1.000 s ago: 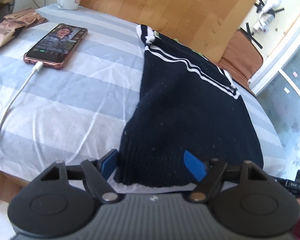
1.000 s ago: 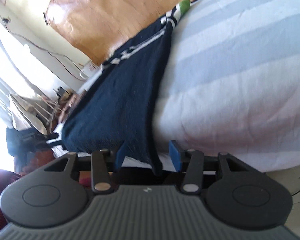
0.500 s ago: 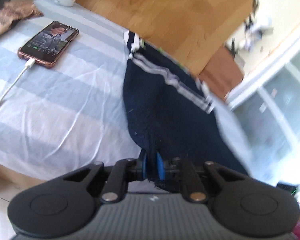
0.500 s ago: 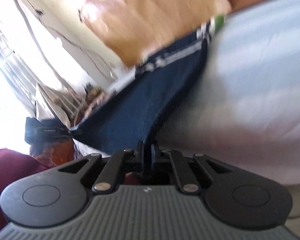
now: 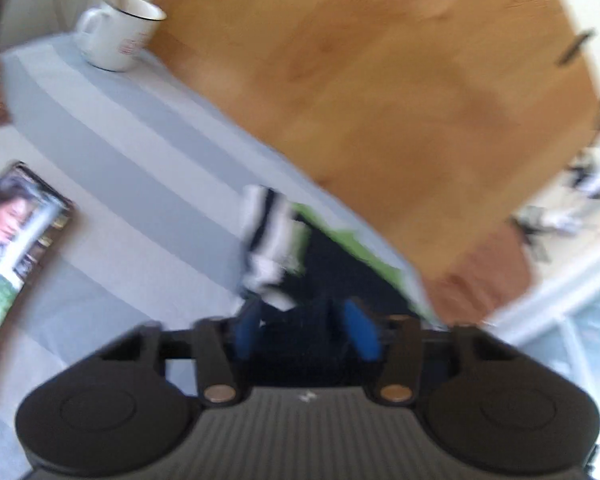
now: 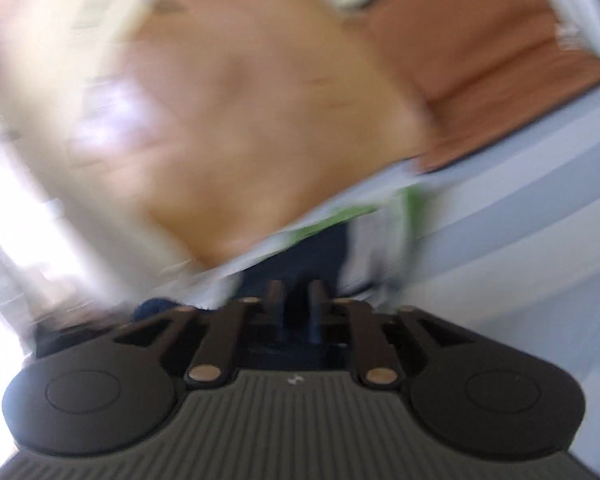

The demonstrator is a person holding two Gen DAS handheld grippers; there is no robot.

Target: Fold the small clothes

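- My left gripper (image 5: pixel 306 330) — jaws parted, just been opening — has the navy sweater (image 5: pixel 332 264) between them, lying at the striped bed (image 5: pixel 148 184) edge.
- Only the left view shows the phone (image 5: pixel 16 256) and mug (image 5: pixel 120 34).
- My right gripper (image 6: pixel 298 304) — jaws narrowly parted, opening too, over blurred navy knit; grip unclear.

The dark navy knitted garment (image 5: pixel 332 276) lay bunched on the striped cloth, close in front of the left wrist camera at about 6 o'clock of its view, its white-and-navy striped edge (image 5: pixel 268 240) standing up at the 10 o'clock side. A green strip (image 5: pixel 364 248) showed along its far edge toward 2 o'clock. In the blurred right wrist view the same navy fabric (image 6: pixel 300 256) sat low at 6 o'clock, with green beyond it.
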